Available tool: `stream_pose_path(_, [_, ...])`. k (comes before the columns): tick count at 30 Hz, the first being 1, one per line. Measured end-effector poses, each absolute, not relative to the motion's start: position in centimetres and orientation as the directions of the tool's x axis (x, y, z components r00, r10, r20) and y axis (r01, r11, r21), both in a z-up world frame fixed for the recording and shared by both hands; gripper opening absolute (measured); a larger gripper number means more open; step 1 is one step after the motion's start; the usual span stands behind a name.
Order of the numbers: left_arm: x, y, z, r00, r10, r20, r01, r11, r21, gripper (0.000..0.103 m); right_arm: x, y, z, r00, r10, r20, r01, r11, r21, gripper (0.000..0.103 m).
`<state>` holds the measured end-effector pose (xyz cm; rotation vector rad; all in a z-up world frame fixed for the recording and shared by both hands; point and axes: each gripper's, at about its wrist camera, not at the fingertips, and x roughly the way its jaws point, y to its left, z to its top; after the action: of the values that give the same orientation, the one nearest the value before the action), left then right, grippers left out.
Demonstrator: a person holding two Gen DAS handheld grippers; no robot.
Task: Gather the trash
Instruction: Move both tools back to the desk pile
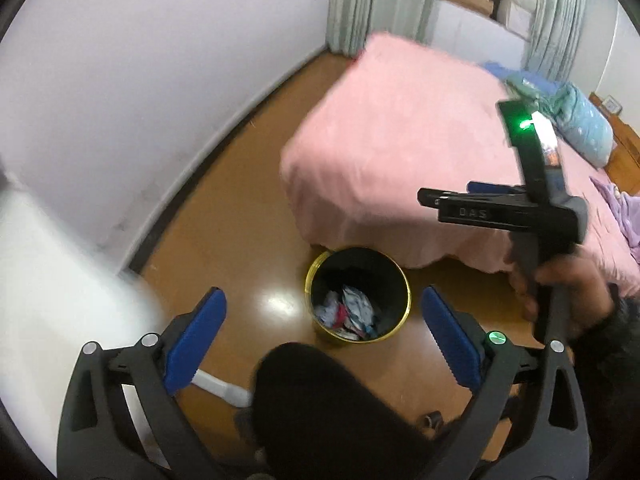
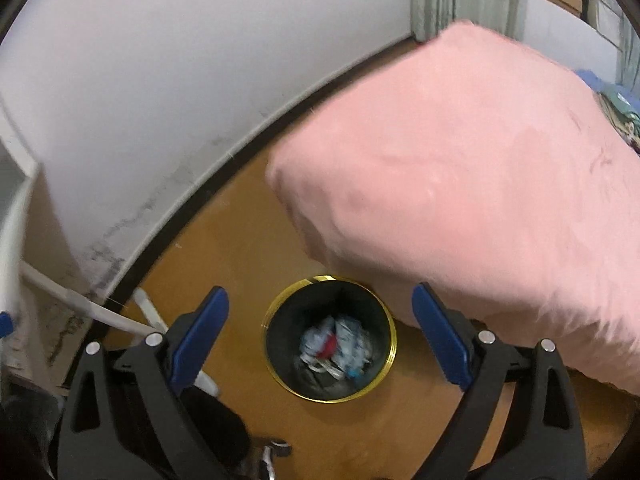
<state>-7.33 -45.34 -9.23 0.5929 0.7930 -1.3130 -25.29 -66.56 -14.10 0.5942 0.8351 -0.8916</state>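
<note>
A black bin with a gold rim (image 1: pixel 354 339) stands on the wooden floor at the foot of the bed. Crumpled white, red and blue trash (image 1: pixel 348 312) lies inside it. My left gripper (image 1: pixel 323 292) hangs above the bin, blue pads spread wide, open with nothing between them. In the right wrist view the same bin (image 2: pixel 394 344) and its trash (image 2: pixel 336 344) sit straight below my right gripper (image 2: pixel 319 291), which is also open and empty. A hand (image 1: pixel 560 288) holds the right gripper's black body (image 1: pixel 500 212) to the right of the bin, over the bed's edge.
A pink-covered bed (image 1: pixel 400 140) fills the right side and overhangs the bin (image 2: pixel 480 180). Bedding and clothes (image 1: pixel 584 120) lie at its far end. A white wall (image 1: pixel 140 80) and white furniture (image 1: pixel 40 280) close in the left. A person's dark-clothed leg (image 1: pixel 320 408) is below my left gripper.
</note>
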Motion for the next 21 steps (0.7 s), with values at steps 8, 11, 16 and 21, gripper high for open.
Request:
stream_pose_path(8, [-1.4, -28.6, 2.5, 0.176, -0.705, -0.687, 0.961, 0.276, -0.037, 0.095, -16.8, -58.1, -5.8, 0.581, -0.346, -0.737, 0.684, 0.698, 0.212, 0.09])
stream_pose_path(11, [3.5, -22.5, 4.4, 0.316, -0.654, -0.687, 0.897, 0.442, -0.008, 0.096, -10.4, -52.7, -3.3, 0.668, -0.204, -0.716, 0.533, 0.803, 0.268, 0.09])
stream_pose_path(16, [12.5, -11.3, 5.4, 0.569, -0.462, -0.68, 0.683, 0.726, 0.079, 0.096, 1.6, -41.9, -1.5, 0.685, 0.106, -0.721, 0.229, 0.908, 0.351, 0.09])
stream_pose_path(21, [19.1, -0.8, 5.4, 0.667, -0.313, -0.676, 0.495, 0.864, 0.088, 0.096, 12.5, -30.7, -2.4, 0.555, 0.355, -0.752, 0.021, 0.898, 0.44, 0.09])
